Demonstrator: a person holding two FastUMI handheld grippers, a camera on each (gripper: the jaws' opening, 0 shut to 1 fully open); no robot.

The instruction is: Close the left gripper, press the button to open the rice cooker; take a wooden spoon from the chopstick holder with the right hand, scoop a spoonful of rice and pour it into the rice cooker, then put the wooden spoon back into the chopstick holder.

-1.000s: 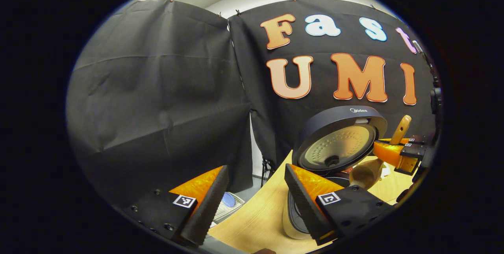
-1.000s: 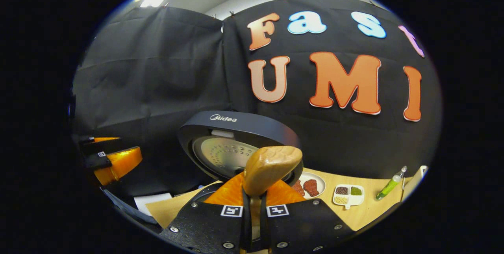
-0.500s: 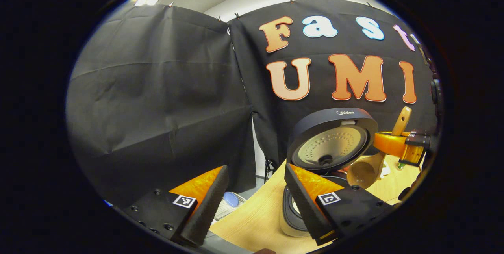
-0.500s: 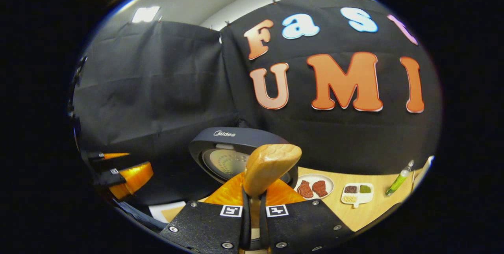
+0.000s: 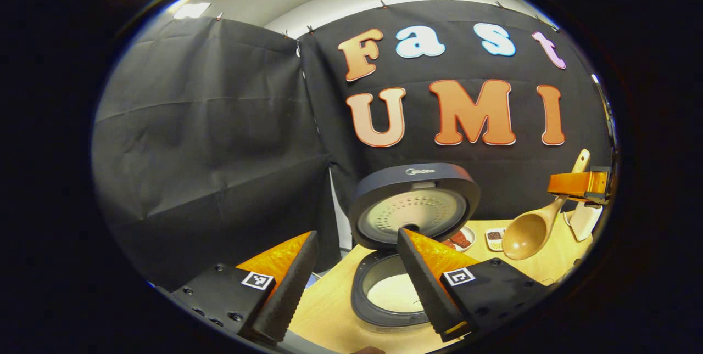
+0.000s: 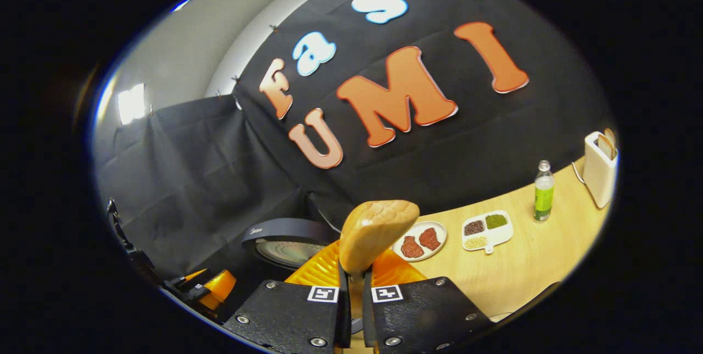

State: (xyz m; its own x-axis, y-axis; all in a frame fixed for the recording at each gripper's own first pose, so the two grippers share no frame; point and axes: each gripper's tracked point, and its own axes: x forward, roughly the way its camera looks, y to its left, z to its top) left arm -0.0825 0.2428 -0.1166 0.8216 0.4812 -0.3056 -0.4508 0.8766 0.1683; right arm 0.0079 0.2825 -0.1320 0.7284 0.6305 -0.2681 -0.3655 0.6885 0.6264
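Right hand-held gripper (image 6: 351, 293) clamped around smooth rounded wooden spoon (image 6: 376, 230).

rice (image 5: 396, 292) in rice cooker (image 5: 384, 302) | lid (image 5: 413, 206) behind | wooden spoon (image 5: 530, 228) right of lid

Rice cooker lid (image 5: 414, 203) is up, and at twelve o'clock on its dark rim sits a small pale logo (image 5: 420, 171), too small and soft to spell out. In the right gripper view the same mark sits on the lid's rim at about ten o'clock, tinier yet.

Left gripper (image 5: 357, 232) has a black-and-white square code tag (image 5: 257, 280) on one finger mount and a second tag (image 5: 458, 276) on the other. They are patterns only, no letters.

Right gripper (image 6: 357, 266) carries two such tags (image 6: 323, 294), either side of the wooden spoon (image 6: 376, 230).

The bottle (image 6: 544, 192) at three o'clock has a green label that can't be read.
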